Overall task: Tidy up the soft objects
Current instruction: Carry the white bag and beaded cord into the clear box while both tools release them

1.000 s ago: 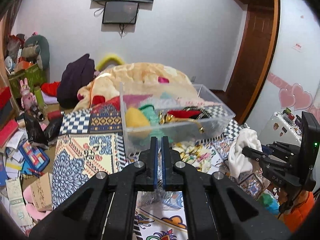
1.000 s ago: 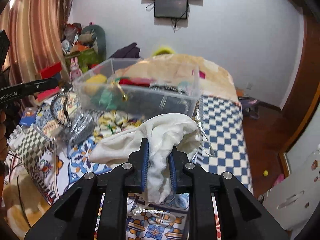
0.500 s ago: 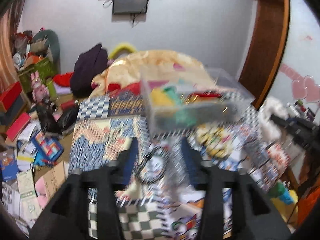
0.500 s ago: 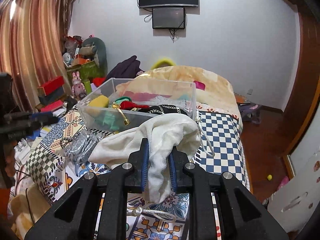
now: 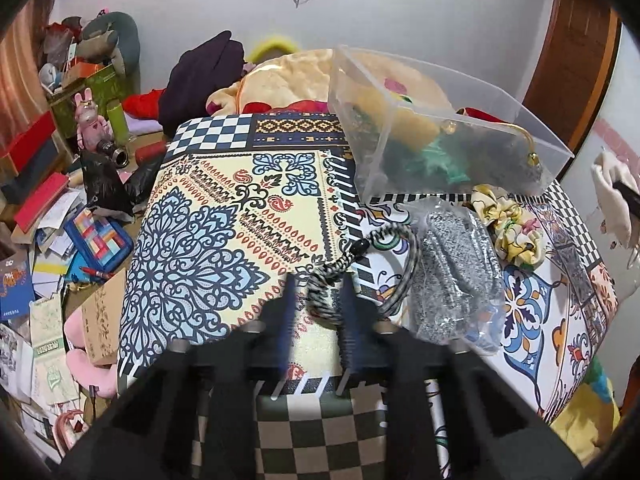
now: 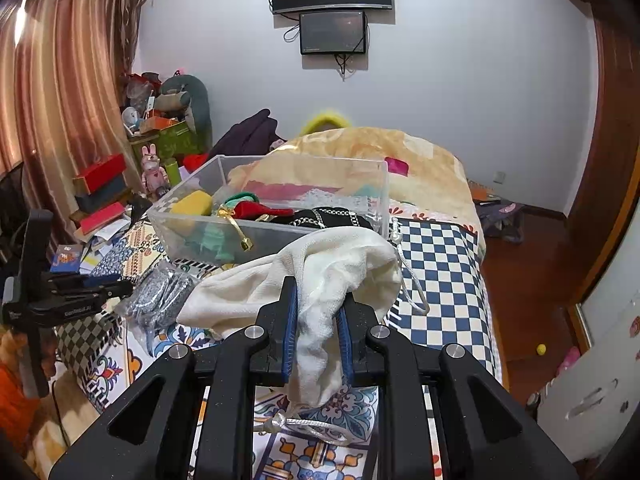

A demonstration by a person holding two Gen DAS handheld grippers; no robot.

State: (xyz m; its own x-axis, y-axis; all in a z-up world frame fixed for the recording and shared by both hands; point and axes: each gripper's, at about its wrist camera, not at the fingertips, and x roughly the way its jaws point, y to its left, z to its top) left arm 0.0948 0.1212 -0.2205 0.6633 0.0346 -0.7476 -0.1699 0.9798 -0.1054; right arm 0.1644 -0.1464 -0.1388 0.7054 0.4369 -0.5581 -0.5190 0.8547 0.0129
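Observation:
My right gripper (image 6: 316, 300) is shut on a cream drawstring pouch (image 6: 320, 276) and holds it above the patterned cloth, in front of the clear plastic bin (image 6: 224, 232) of soft items. My left gripper (image 5: 318, 286) is open, its fingers either side of a black-and-white braided cord (image 5: 340, 268) that lies on the cloth. A grey sparkly pouch in clear wrap (image 5: 452, 272) lies just right of the cord. A yellow floral scrunchie (image 5: 508, 224) lies in front of the bin (image 5: 520, 120). The cream pouch also shows at the right edge of the left wrist view (image 5: 612, 196).
The patterned cloth (image 5: 224, 216) covers the surface; its left edge drops to a floor littered with books and boxes (image 5: 60, 232). A beige blanket (image 6: 424, 160) lies behind the bin. My left gripper shows at the left of the right wrist view (image 6: 100, 284).
My left gripper has opened, swung left and dropped down over the braided cord. My right gripper has lifted slightly, still holding the cream pouch.

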